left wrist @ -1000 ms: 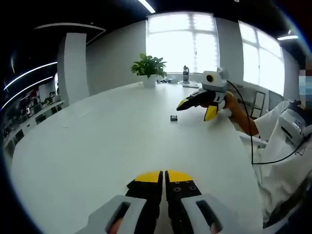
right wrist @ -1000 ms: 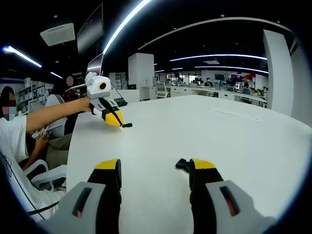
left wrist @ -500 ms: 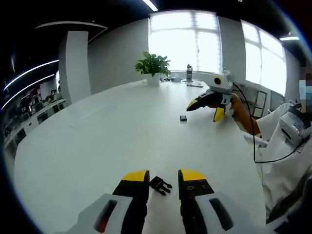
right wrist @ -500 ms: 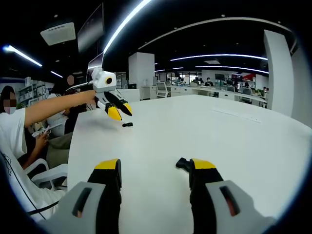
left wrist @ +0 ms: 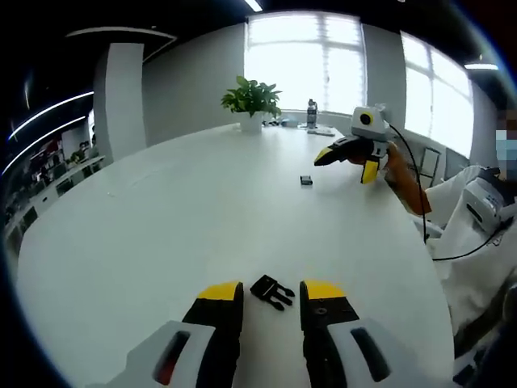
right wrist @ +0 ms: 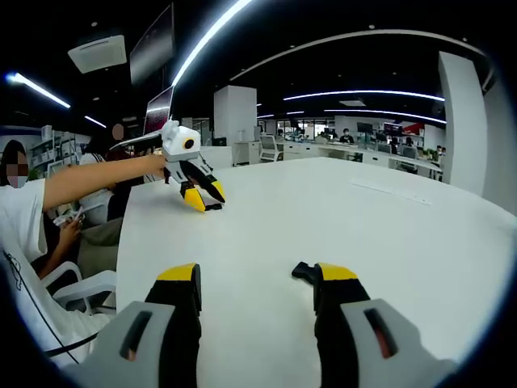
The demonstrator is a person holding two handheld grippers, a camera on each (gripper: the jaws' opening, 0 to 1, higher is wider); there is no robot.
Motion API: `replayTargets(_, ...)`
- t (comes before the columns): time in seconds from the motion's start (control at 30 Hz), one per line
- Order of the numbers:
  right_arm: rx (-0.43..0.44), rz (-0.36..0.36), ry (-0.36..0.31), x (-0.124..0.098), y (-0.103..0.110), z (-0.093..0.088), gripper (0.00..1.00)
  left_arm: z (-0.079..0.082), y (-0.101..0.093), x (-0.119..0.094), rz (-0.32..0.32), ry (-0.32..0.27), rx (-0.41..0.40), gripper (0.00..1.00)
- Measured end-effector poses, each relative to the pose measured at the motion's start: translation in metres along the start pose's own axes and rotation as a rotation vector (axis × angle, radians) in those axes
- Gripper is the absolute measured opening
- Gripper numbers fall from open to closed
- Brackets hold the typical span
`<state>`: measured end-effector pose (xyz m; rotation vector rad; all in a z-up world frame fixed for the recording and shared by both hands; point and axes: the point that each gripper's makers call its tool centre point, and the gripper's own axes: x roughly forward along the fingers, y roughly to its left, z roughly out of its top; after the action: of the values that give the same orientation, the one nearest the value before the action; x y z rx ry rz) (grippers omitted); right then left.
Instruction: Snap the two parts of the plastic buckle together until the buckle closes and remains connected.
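A black pronged buckle part (left wrist: 271, 291) lies on the white table (left wrist: 161, 226), just beyond my left gripper (left wrist: 271, 294), whose yellow-tipped jaws stand open on either side of it. Farther off lies the other small black buckle part (left wrist: 306, 180), below the right gripper (left wrist: 347, 162), which a hand holds open above the table. In the right gripper view, that same part (right wrist: 303, 272) rests on the table against the inner side of the right-hand jaw of my open right gripper (right wrist: 258, 275). The left gripper (right wrist: 205, 196) hangs open at the far left of the table (right wrist: 388, 218).
A potted plant (left wrist: 252, 101) and a bottle (left wrist: 311, 115) stand at the far end by the windows. A person in white (left wrist: 485, 218) sits along the right edge, with a black cable (left wrist: 416, 210) running to the right gripper. Other people (right wrist: 32, 218) sit at the left.
My left gripper was shut a second ago and has opened; the pronged buckle part now lies on the table between its tips. The right gripper stays open beside the other part.
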<state>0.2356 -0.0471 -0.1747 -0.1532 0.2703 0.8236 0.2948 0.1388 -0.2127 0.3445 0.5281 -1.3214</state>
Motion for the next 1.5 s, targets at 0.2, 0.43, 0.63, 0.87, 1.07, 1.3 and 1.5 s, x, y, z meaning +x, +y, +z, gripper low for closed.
replayTargets(0.2,0.001,0.007,-0.002,0.001,0.002,0.002,0.56,0.001,-0.002,-0.002,-0.004,-0.021,-0.022,0.22)
replayTargets(0.43,0.001,0.009,-0.006,0.001,0.004,0.002,0.56,0.002,-0.002,-0.002,0.011,-0.051,-0.044,0.21)
replayTargets(0.63,0.001,0.008,-0.013,0.000,0.005,0.003,0.56,0.015,0.004,-0.006,0.078,-0.131,-0.044,0.00)
replayTargets(0.87,0.004,0.016,-0.018,0.001,0.008,0.002,0.56,0.020,0.006,-0.013,0.104,-0.180,-0.070,0.02)
replayTargets(1.07,0.004,0.017,-0.019,0.001,0.009,0.001,0.56,0.016,0.007,-0.016,0.097,-0.138,-0.029,0.04)
replayTargets(1.3,-0.005,0.031,-0.023,0.005,0.016,0.004,0.56,0.014,0.003,-0.018,0.100,-0.139,-0.021,0.10)
replayTargets(1.5,-0.005,0.034,-0.021,0.007,0.018,0.003,0.56,0.005,-0.005,-0.019,0.086,-0.099,0.003,0.18)
